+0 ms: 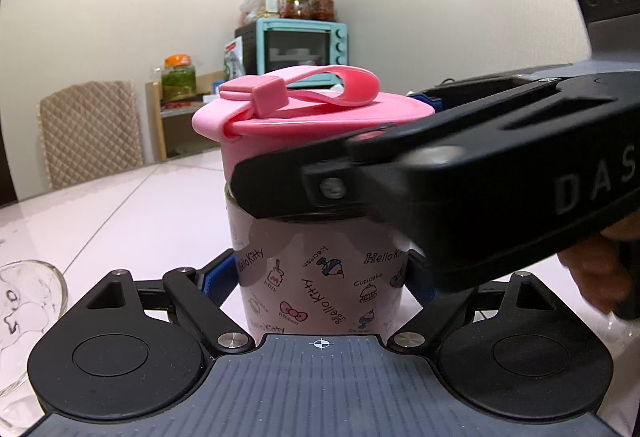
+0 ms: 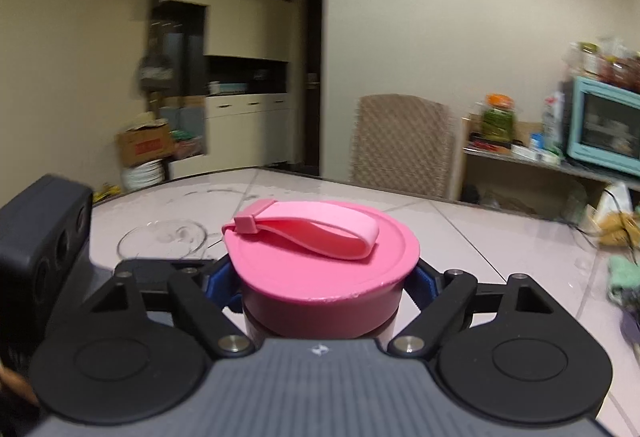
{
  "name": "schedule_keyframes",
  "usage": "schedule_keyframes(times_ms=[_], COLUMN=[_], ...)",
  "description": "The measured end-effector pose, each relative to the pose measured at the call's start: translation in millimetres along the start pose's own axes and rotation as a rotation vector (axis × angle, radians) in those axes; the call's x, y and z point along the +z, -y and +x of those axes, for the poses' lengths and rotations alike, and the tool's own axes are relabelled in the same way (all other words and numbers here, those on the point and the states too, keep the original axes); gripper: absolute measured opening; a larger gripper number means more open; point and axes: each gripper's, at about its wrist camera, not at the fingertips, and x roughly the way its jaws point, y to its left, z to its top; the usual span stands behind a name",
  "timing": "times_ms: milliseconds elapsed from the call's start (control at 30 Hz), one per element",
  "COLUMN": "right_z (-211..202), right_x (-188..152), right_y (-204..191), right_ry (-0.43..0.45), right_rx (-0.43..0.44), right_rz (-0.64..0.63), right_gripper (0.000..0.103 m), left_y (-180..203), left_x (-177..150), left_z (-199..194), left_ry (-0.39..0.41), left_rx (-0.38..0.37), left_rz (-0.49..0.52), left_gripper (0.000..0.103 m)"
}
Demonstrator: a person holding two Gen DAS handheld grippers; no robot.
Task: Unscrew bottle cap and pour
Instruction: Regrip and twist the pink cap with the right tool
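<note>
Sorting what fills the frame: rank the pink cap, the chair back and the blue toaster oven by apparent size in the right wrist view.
1. Pink cap, closest.
2. Chair back.
3. Blue toaster oven, cut off by the picture's edge.
Nearness inflates the cap.

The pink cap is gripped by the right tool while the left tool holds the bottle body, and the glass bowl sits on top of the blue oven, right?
Not quite: the glass bowl sits on the table, as the right wrist view shows. The rest holds: the right tool grips the pink cap, and the left tool holds the bottle body.
</note>
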Motion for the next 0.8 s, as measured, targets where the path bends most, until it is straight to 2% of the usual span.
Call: schedule_keyframes(times_ms=[67,200,233,367,433,567,600,800], right_z=[1,7,12,19,18,9,7,-8], right_x=[1,5,6,10,12,10,8,4], right_y=[22,53,65,73,71,63,61,39], right_ry=[-0.011,-0.022,-0.027,-0.034,-0.031,-0.008,-0.005,0.002], right_rx=[0.140,0.343,0.423,0.501,0.497,0.432,0.421,0.261], right_rz=[-0.032,-0.053,-0.058,-0.076,-0.087,-0.090,-0.089,-0.086], right_gripper=[0.085,0.085,0.085,0.085,0.085,0.087,0.092,0.096], left_y=[0,1,1,1,-1,-1,-1,-5], left_x=[0,1,1,-3,-3,-3,-3,-3], left_z=[0,0,1,-4,-4,-3,-3,-3], left_ry=[0.000,0.002,0.001,0.000,0.001,0.001,0.000,0.001], left_rx=[0.000,0.005,0.006,0.003,0.001,0.001,0.001,0.001], left_rz=[0.002,0.014,0.015,0.006,0.003,0.004,0.003,0.001], left_gripper=[0.090,0.089,0.089,0.089,0.090,0.090,0.090,0.090])
